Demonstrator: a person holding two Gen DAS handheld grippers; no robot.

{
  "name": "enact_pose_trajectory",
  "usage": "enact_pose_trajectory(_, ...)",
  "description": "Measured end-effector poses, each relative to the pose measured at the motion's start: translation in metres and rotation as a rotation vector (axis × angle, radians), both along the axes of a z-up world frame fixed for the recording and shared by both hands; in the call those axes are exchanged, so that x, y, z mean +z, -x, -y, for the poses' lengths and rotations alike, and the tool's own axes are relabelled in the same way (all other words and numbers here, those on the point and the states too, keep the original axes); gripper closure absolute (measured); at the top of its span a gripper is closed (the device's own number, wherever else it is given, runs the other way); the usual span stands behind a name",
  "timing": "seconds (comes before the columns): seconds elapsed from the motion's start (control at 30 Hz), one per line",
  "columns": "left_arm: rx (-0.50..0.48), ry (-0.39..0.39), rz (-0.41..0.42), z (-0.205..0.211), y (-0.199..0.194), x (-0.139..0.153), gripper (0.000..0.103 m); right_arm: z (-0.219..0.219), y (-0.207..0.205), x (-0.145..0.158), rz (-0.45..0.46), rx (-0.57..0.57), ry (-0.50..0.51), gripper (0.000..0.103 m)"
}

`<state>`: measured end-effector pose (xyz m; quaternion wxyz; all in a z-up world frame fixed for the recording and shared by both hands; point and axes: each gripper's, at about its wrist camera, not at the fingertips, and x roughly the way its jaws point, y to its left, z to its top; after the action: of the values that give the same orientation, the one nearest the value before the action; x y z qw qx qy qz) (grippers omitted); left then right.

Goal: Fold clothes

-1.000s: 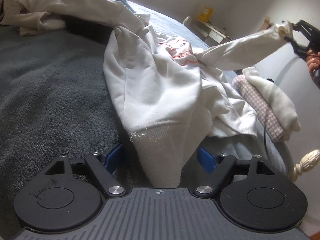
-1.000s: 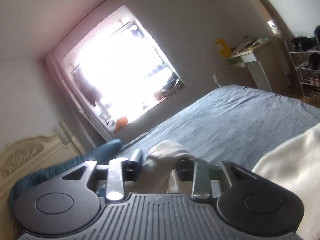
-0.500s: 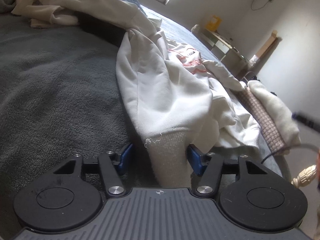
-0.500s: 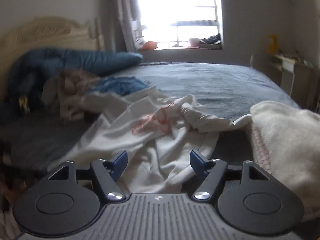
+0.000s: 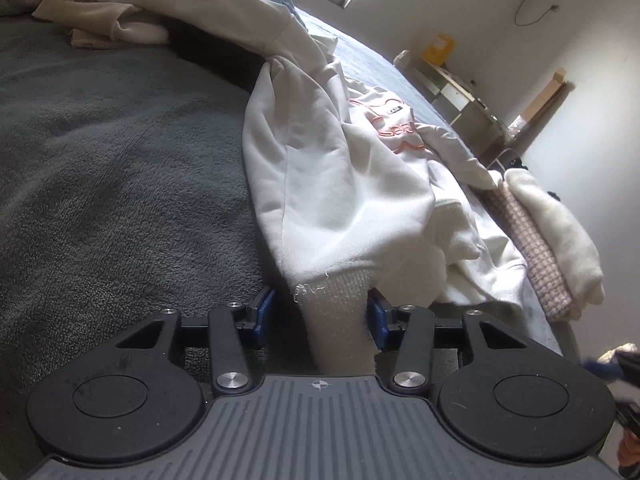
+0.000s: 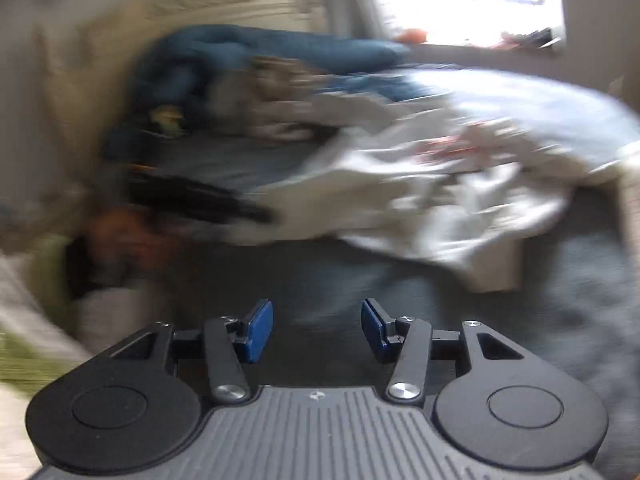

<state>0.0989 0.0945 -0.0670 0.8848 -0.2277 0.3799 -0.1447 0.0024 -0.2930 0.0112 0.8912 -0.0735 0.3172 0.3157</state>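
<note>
- The white sweatshirt (image 5: pixel 340 184) lies crumpled on the grey fleece blanket (image 5: pixel 112 168) that covers the bed, one sleeve running toward the left wrist camera; in the right wrist view the same garment (image 6: pixel 440 200) is a blurred pale heap beyond the fingers.
- The left gripper (image 5: pixel 320 318) has its blue pads (image 5: pixel 262 314) on either side of the ribbed cuff (image 5: pixel 340 320) of that sleeve. Its jaws have just been closing, with the cuff between them. The right pad touches the ribbing; on the left a thin dark gap seems to remain, so I cannot tell whether the cuff is truly pinched.
- The right gripper (image 6: pixel 318 330) stands apart with nothing between its blue pads (image 6: pixel 256 330), only dark blanket beyond them. Its jaws have just been closing a little, on nothing.
- A second ago the right gripper held the other sleeve up in the air, stretched out to the right of the left camera's view. That sleeve now lies slack over the body of the sweatshirt, and the right view has swung from the window and ceiling down to the bed.
- The left view has barely shifted; the cuff sits in the same place, with the pads nearer to it.
- Orange outlined lettering (image 5: pixel 394 126) runs across the sweatshirt's chest, too creased to read.
- Folded clothes (image 5: pixel 552 236), one pink-checked and one cream, are stacked at the bed's right edge.
</note>
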Motion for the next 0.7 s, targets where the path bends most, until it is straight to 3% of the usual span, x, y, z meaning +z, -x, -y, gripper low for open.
enact_pose_trajectory(0.1,0.003,-0.017,-0.003,0.002,0.000,0.002,0.056,-0.015,-0.016,-0.019,0.177,-0.171,0.156,0.051)
enact_pose_trajectory(0.17,0.009,-0.025,-0.004,0.004,0.000,0.002,0.056,-0.028,-0.024,-0.032,0.286,-0.208,0.260,0.051)
enact_pose_trajectory(0.3,0.016,-0.035,-0.005,0.006,0.001,0.002,0.056,-0.052,-0.035,-0.062,0.406,-0.167,0.447,0.057)
enact_pose_trajectory(0.4,0.014,-0.043,-0.003,0.007,0.001,0.002,0.055,-0.056,-0.042,-0.080,0.437,-0.169,0.538,0.064)
enact_pose_trajectory(0.47,0.008,-0.049,0.000,0.008,0.001,0.002,0.055,-0.053,-0.045,-0.081,0.461,-0.213,0.537,0.068)
enact_pose_trajectory(0.53,-0.004,-0.056,0.007,0.009,0.001,0.003,0.052,-0.047,-0.048,-0.079,0.481,-0.268,0.506,0.080)
enact_pose_trajectory(0.7,-0.038,-0.085,0.038,0.015,0.006,0.005,0.043,-0.037,-0.054,-0.072,0.529,-0.354,0.408,0.082)
